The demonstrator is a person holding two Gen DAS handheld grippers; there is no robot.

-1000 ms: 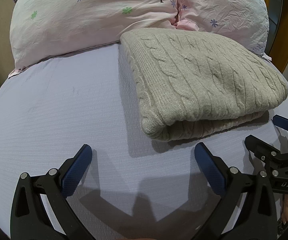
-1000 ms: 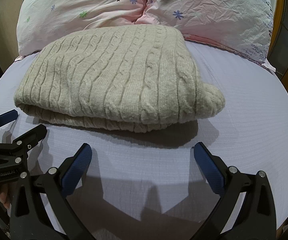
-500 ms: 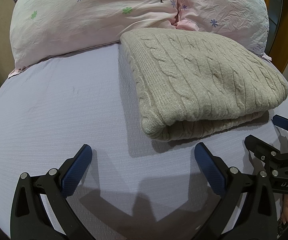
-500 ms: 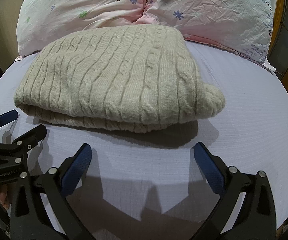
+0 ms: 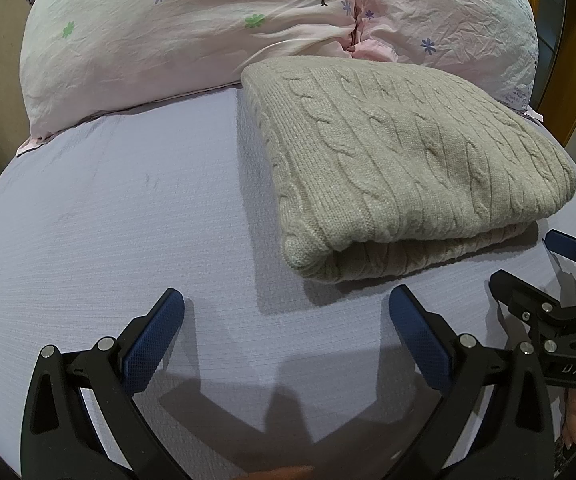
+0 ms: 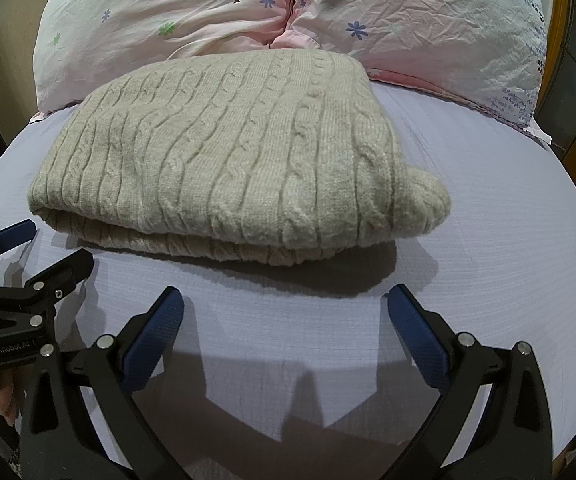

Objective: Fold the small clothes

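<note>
A beige cable-knit sweater (image 5: pixel 407 160) lies folded into a thick rectangle on the lilac bed sheet (image 5: pixel 128 220); it also shows in the right wrist view (image 6: pixel 240 160). My left gripper (image 5: pixel 286 324) is open and empty, a little in front of the sweater's near left corner. My right gripper (image 6: pixel 286 324) is open and empty, in front of the sweater's near edge. Each gripper shows at the edge of the other's view: the right one (image 5: pixel 535 272) in the left wrist view and the left one (image 6: pixel 44 248) in the right wrist view.
Two pink floral pillows (image 5: pixel 192 32) (image 6: pixel 427 24) lie against the sweater's far edge. A wooden frame (image 5: pixel 567 60) stands at the right. Bare sheet (image 6: pixel 507 220) stretches to the right of the sweater, and more to its left.
</note>
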